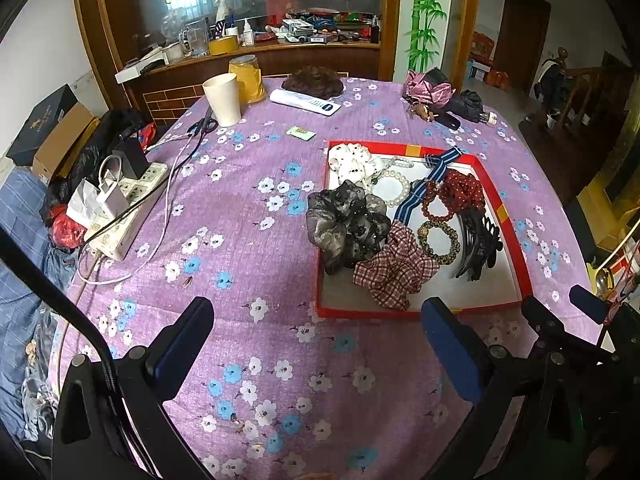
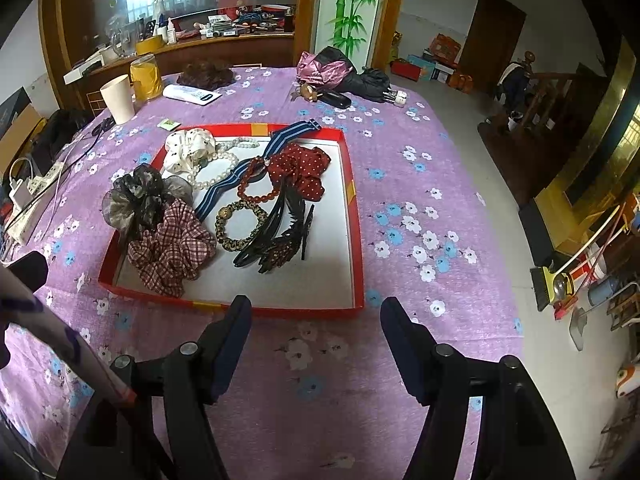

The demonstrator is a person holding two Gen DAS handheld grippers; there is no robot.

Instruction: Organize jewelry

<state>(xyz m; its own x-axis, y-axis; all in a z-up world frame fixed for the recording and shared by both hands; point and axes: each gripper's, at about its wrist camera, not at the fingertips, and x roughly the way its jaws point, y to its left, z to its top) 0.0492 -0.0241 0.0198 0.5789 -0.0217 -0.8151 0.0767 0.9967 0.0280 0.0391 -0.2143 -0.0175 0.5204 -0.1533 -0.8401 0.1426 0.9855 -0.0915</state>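
Note:
A red-rimmed tray [image 1: 502, 204] [image 2: 358, 240] on the purple floral cloth holds scrunchies, bracelets and hair clips. In it lie a black sheer scrunchie [image 1: 346, 226] [image 2: 136, 198], a plaid scrunchie [image 1: 394, 270] [image 2: 172, 248], a white scrunchie [image 1: 354, 162], a pearl bracelet [image 1: 398, 188] [image 2: 214, 170], a red bead bracelet [image 2: 256, 186], a leopard ring [image 1: 438, 238] [image 2: 238, 226] and black hair clips [image 1: 478, 246] [image 2: 280, 236]. My left gripper [image 1: 318, 322] is open and empty, just before the tray's near left corner. My right gripper [image 2: 316, 314] is open and empty at the tray's near edge.
A power strip with chargers and cables [image 1: 128, 204] lies at the table's left edge. A cream cup [image 1: 223, 98], yellow jar [image 1: 246, 78], scissors [image 1: 202, 124], remote [image 1: 304, 102] and folded umbrellas [image 2: 348, 74] sit at the back. The table drops off at the right.

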